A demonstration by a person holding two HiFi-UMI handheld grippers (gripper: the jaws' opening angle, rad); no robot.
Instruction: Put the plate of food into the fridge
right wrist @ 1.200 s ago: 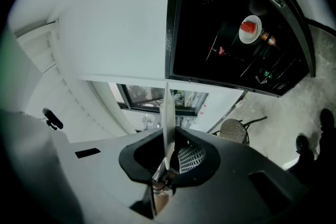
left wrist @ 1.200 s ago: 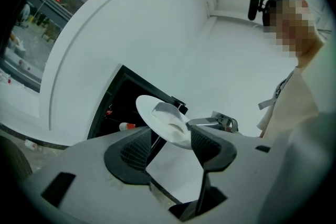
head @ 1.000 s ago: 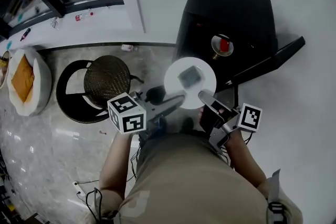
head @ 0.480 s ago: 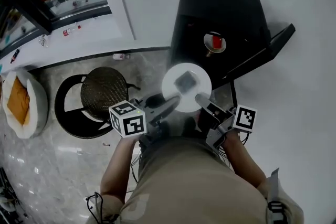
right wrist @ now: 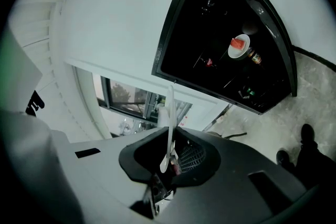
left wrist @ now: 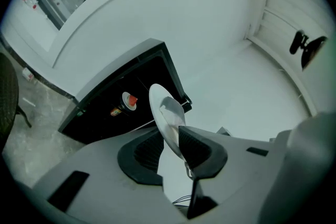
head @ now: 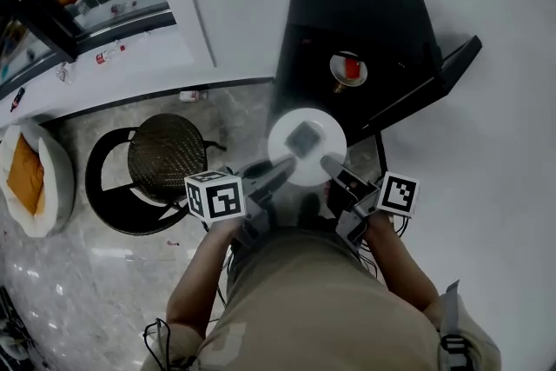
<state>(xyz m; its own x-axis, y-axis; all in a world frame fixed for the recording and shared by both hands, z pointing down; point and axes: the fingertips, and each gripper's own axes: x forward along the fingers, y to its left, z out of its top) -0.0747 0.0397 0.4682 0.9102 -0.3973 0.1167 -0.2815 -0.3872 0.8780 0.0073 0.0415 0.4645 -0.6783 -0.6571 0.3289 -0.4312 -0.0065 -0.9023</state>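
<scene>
Plate point(head: 306, 145), round and white, has a small grey piece of food point(head: 304, 137) on it. It hangs in the air just in front of the open black fridge point(head: 365, 4). The right gripper point(head: 334, 168) pinches its right rim. The left gripper point(head: 282, 169) has just been closing its jaws, and they now squeeze the left rim. A red-topped jar point(head: 347, 68) sits inside the fridge.

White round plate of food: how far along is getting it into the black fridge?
Done: the black fridge stands open. In hand: the round white plate of food, with the right gripper clamped on its rim and the left gripper, jaws just closing, on the opposite rim. Left: set it inside, release.
</scene>
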